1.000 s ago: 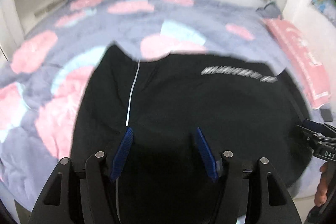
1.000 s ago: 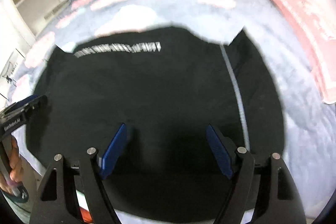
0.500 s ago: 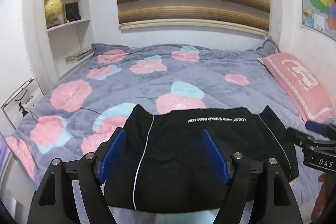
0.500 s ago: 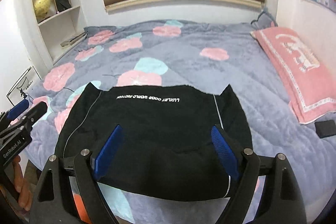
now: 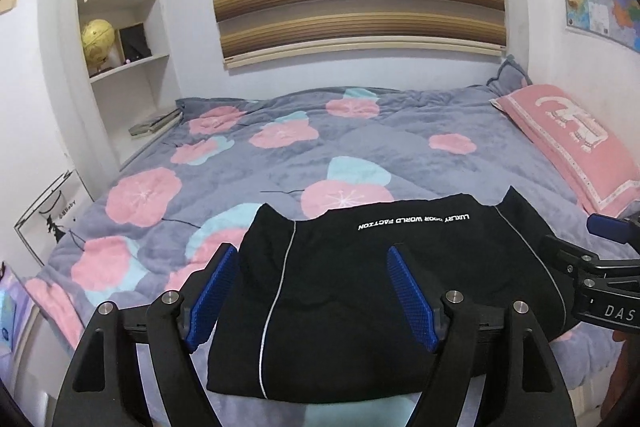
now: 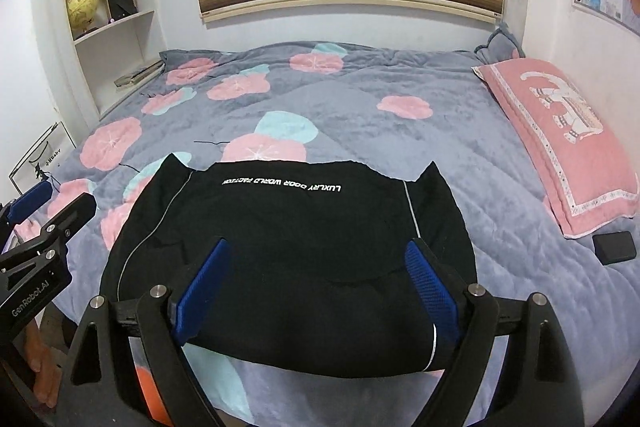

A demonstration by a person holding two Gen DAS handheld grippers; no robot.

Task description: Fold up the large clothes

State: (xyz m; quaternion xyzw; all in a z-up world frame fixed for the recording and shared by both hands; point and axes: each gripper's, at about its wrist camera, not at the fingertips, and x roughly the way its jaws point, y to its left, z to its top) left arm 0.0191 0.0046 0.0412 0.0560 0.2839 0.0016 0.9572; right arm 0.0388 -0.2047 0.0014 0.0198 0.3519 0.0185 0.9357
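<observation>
A black garment (image 5: 360, 287) with white lettering and thin grey piping lies folded into a compact rectangle at the near edge of the bed; it also shows in the right wrist view (image 6: 296, 247). My left gripper (image 5: 312, 291) is open and empty, held above and in front of the garment's left half. My right gripper (image 6: 316, 287) is open and empty, above the garment's near edge. Each gripper appears at the edge of the other's view: the right one (image 5: 600, 279) and the left one (image 6: 36, 239).
The bed has a grey quilt with pink flowers (image 5: 280, 163). A pink pillow (image 6: 560, 143) lies at the right, with a small black device (image 6: 614, 247) beside it. White shelves with books and a globe (image 5: 98, 43) stand at the left wall.
Both grippers have pulled back and up from close over the garment. The view now takes in the whole bed and room. The garment lies still.
</observation>
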